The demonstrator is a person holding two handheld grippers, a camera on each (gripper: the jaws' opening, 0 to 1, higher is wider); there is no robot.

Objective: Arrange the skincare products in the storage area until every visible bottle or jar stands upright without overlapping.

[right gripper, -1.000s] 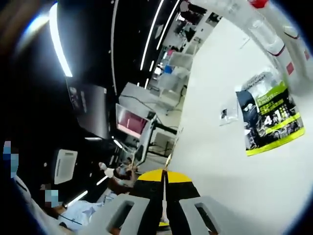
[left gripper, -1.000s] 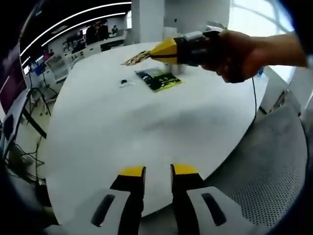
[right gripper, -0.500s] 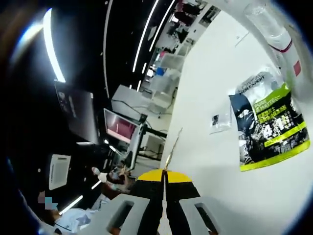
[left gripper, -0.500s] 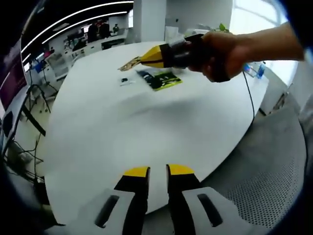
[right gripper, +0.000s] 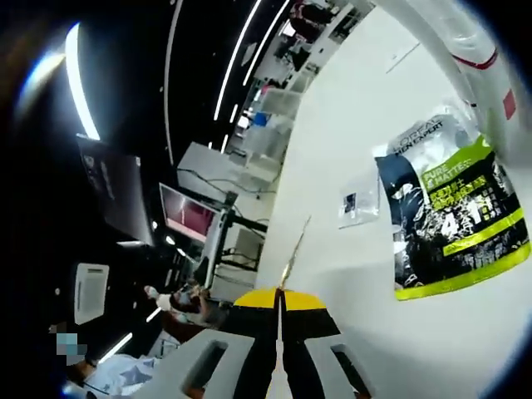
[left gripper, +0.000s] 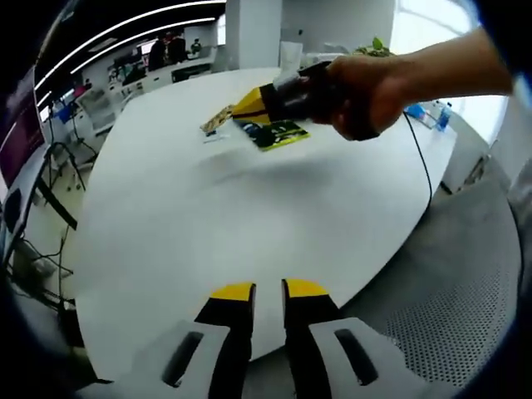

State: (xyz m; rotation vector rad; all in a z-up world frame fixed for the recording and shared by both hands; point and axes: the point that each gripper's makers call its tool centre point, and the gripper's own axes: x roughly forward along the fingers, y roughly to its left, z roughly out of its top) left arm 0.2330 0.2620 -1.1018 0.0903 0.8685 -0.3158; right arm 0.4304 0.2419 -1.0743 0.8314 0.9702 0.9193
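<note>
In the left gripper view a hand holds my right gripper [left gripper: 243, 106] over the far part of the white round table [left gripper: 208, 216], shut on a thin flat sachet [left gripper: 216, 121]. Just beyond it a black-and-green skincare packet [left gripper: 278, 133] lies flat, and a small clear packet [left gripper: 214, 138] lies to its left. My left gripper [left gripper: 268, 293] hangs at the near table edge, its jaws a narrow gap apart and empty. In the right gripper view the right gripper [right gripper: 280, 293] pinches the sachet [right gripper: 293, 253] edge-on, with the packet [right gripper: 453, 224] to the right.
A clear plastic container [right gripper: 465, 50] stands beyond the packet, and a small clear packet [right gripper: 357, 204] lies left of it. A black cable [left gripper: 420, 158] runs across the table's right side. A grey perforated chair [left gripper: 465, 291] sits at the right, desks and monitors to the left.
The right gripper has carried the sachet lower and leftward, closer to the green packet. The left jaws' gap narrowed between one second and half a second ago.
</note>
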